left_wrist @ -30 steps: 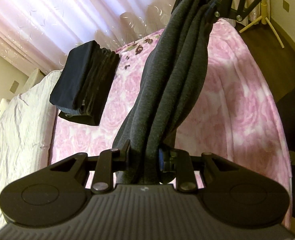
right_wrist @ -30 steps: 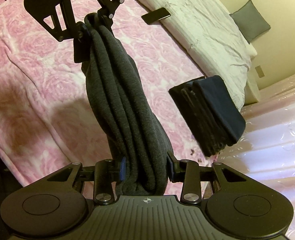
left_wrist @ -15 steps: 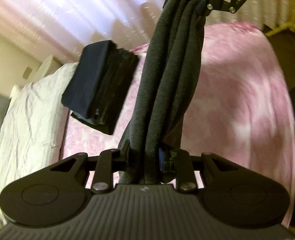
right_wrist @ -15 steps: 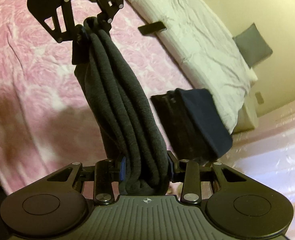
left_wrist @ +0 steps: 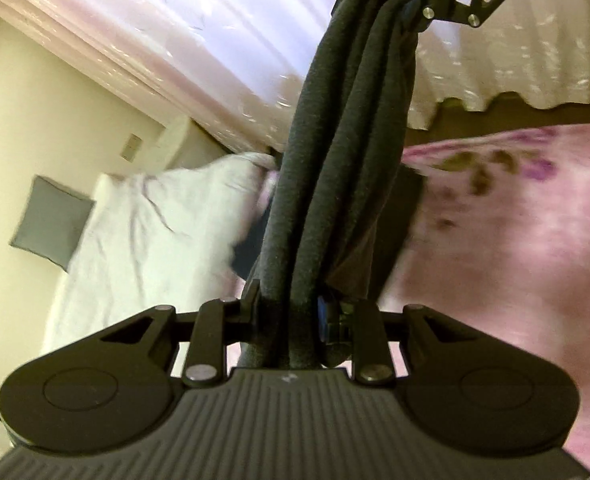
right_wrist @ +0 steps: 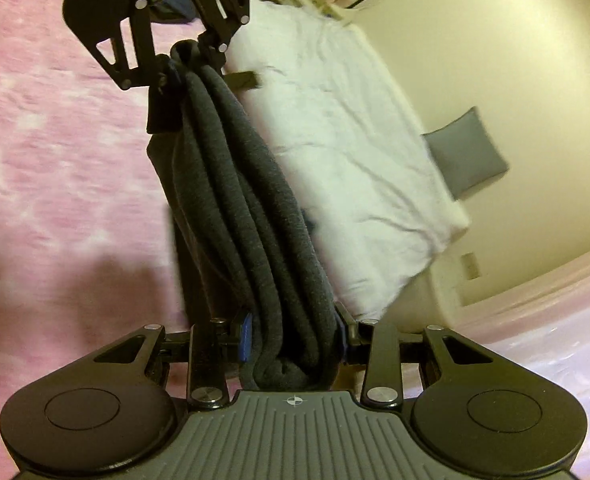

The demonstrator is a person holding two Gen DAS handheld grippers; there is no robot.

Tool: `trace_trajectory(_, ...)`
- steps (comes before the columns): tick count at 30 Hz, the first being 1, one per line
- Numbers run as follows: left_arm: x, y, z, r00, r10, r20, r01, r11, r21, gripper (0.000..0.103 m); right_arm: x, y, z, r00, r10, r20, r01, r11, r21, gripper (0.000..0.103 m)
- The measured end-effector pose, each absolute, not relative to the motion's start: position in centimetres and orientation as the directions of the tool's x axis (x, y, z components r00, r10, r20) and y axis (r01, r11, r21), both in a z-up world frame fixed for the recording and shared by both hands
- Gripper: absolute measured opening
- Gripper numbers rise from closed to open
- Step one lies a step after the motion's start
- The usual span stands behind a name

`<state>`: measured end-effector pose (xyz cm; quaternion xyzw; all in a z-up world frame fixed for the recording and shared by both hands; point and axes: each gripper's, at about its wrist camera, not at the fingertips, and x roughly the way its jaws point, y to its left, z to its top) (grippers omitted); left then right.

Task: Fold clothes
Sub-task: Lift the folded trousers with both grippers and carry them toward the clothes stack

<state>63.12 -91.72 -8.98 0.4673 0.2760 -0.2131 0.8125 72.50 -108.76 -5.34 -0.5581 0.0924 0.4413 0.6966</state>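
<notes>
Two tools, left tool (left_wrist: pixel 289 316), right tool (right_wrist: pixel 293 340), one grey garment (right_wrist: pixel 251 220)

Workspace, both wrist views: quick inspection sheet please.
Surface: bed with pink floral blanket; white duvet at the head end.
Job's things: dark grey garment, bunched in folds, held off the bed between both grippers.
Clutter: small dark flat object on the duvet, kind unclear; dark item behind the garment, mostly hidden.
Grippers: left hand-held gripper and right hand-held gripper each clamp one end.
Cables: nothing seen.
Surroundings: pale curtain, grey cushion, cream wall.
</notes>
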Motion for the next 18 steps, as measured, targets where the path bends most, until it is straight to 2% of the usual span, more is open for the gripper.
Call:
trace_trajectory(7, 75.1, -91.4, -10.9, 0.815, -0.083, -0.574, 0.552, 0.417, 0.722, 0.023, 83.1, -104.3, -5.7, 0.680, 0.497, -0.540, -0.628, 0.014, -0.778, 0.037)
trace_trajectory(10, 78.5, -91.1, -13.8, 0.841, -0.081, -0.535, 0.519, 0.404, 0.754, 0.023, 86.7, -102.9, -6.9, 0.722, 0.484, -0.493, -0.589, 0.058, -0.806, 0.037)
trace_trajectory(13, 81.4, -90.9, -17.7, 0.861, -0.077, -0.503, 0.491, 0.390, 0.779, 0.023, 88.9, -102.0, -10.6, 0.753, 0.472, -0.458, -0.567, 0.114, -0.815, 0.037)
trace_trajectory(18, 80.1, -91.4, -28.6, 0.780, -0.074, -0.621, 0.604, 0.348, 0.717, 0.023, 88.3, -102.1, -21.3, 0.704, 0.398, -0.588, -0.668, 0.093, -0.738, 0.037)
